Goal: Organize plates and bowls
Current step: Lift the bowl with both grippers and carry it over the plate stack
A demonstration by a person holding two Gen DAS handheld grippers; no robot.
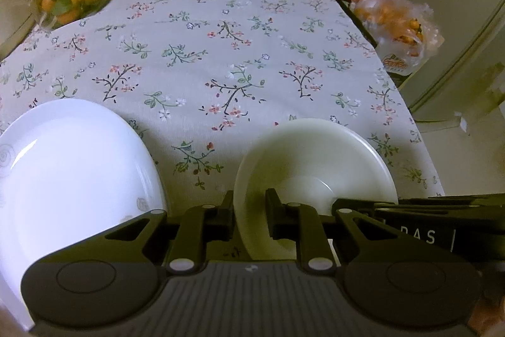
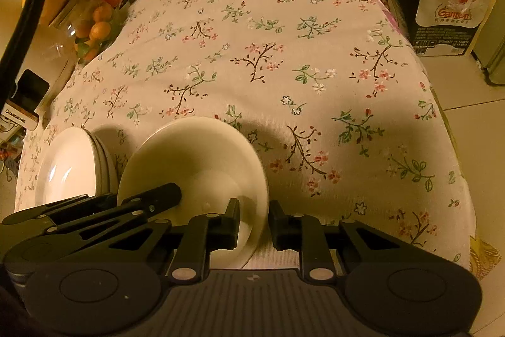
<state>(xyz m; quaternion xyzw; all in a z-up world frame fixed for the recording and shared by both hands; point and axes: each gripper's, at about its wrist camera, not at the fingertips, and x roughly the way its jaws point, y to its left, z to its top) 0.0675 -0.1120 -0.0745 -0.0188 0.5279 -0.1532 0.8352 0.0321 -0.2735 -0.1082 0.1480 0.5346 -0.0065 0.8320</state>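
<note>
The bowl sits on the flowery tablecloth, right of the plates. The left gripper pinches its left rim, one finger inside and one outside. The right gripper does the same on its right rim, coming from the near side.

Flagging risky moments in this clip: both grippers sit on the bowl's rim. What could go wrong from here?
1. The bowl is pinched only at its thin rim by the left gripper and right gripper on opposite sides; uneven lifting could tip it or let it slip.
2. The stacked plates lie close beside the bowl; a sideways swing might knock them.
3. The bowl sits near the table's front edge, so a slip could drop it.
</note>
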